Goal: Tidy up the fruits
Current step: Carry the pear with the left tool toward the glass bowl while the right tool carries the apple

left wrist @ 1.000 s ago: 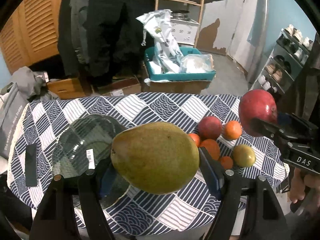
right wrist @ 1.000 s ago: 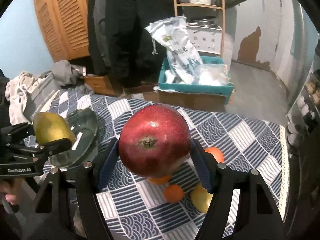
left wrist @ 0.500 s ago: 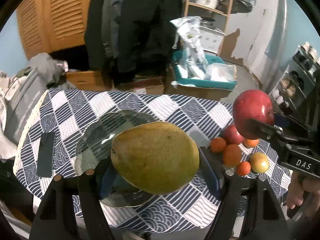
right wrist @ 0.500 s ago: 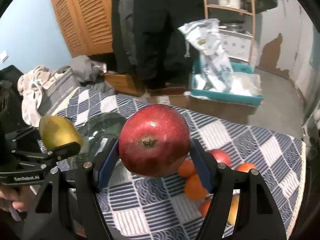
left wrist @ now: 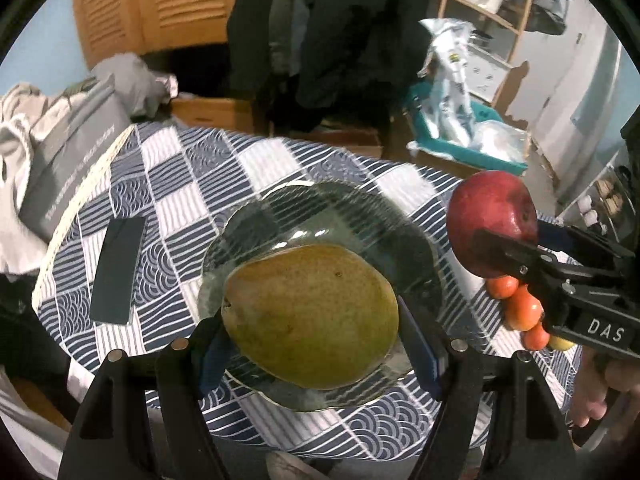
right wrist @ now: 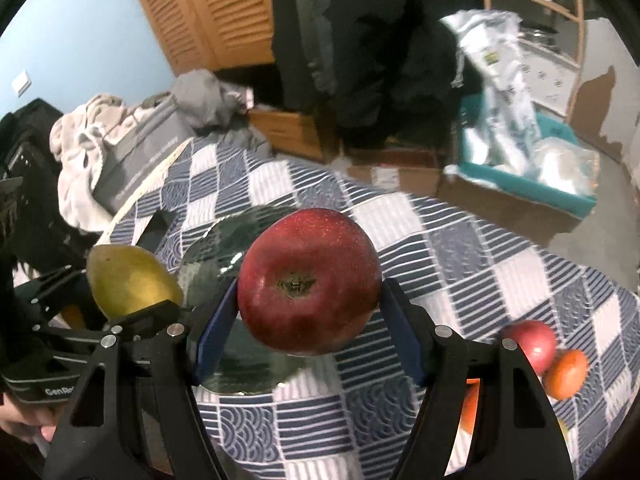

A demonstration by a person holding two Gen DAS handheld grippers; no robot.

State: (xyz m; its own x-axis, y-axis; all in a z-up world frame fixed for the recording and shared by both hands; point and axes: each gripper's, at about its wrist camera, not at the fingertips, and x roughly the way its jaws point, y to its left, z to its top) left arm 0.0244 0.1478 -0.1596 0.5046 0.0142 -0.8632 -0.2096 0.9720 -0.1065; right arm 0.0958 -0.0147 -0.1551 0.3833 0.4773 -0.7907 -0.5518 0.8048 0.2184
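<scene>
**Pear and apple held over the glass plate**

The left gripper [left wrist: 316,334] clamps a green pear [left wrist: 310,316] at lower centre, over the glass plate [left wrist: 352,216]. The right gripper [right wrist: 308,320] clamps a red apple [right wrist: 308,280] at centre frame. Loose oranges [left wrist: 520,308] sit at right.

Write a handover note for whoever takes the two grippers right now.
Left gripper: shut on the pear, held over the glass plate.
Right gripper: shut on the red apple, held beside the pear, near the plate.
Done: both fruits lifted; nothing lies on the plate yet.
Left: set both down on the plate, then fetch the pile of oranges and the smaller apple from the tablecloth.
</scene>
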